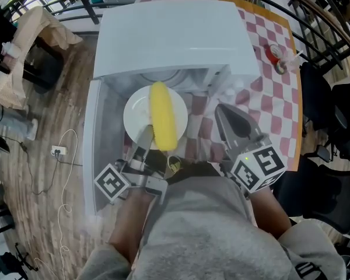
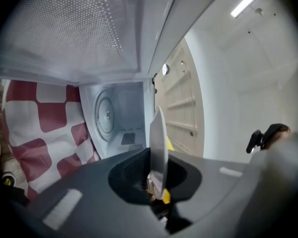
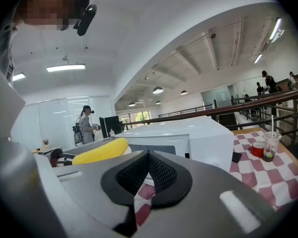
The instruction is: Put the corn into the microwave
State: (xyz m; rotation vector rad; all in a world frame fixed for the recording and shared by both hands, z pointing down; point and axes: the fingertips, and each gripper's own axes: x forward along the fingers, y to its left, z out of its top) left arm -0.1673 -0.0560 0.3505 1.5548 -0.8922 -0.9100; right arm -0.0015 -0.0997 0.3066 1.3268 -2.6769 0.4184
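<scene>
Head view: microwave (image 1: 175, 39) top hides most of its cavity. Plate (image 1: 134, 112) near rim, in front of microwave, is under left gripper (image 1: 144, 134). Left gripper view: corn (image 2: 167, 197) mostly behind plate edge, only yellow slivers show. Red item (image 1: 274, 54) right of microwave too small to ID.

- A wooden plank floor (image 1: 58, 104) fills the left of the head view. A white power strip (image 1: 58, 151) and its thin cable lie on it.
- The table (image 1: 280, 107) is covered with a red-and-white checked cloth.
- Black railings (image 1: 315, 22) curve round the table's far and right sides.
- A black chair (image 1: 338, 118) stands close beside the table on the right.
- A beige cover (image 1: 38, 31) is draped over something dark at the upper left.
- The white ceiling (image 3: 139, 29) carries long strip lights (image 3: 65, 68) and round lamps (image 3: 158, 89).
- Glass partitions (image 3: 49, 125) stand at the left of the right gripper view, and daylit windows (image 3: 135, 117) show far behind.
</scene>
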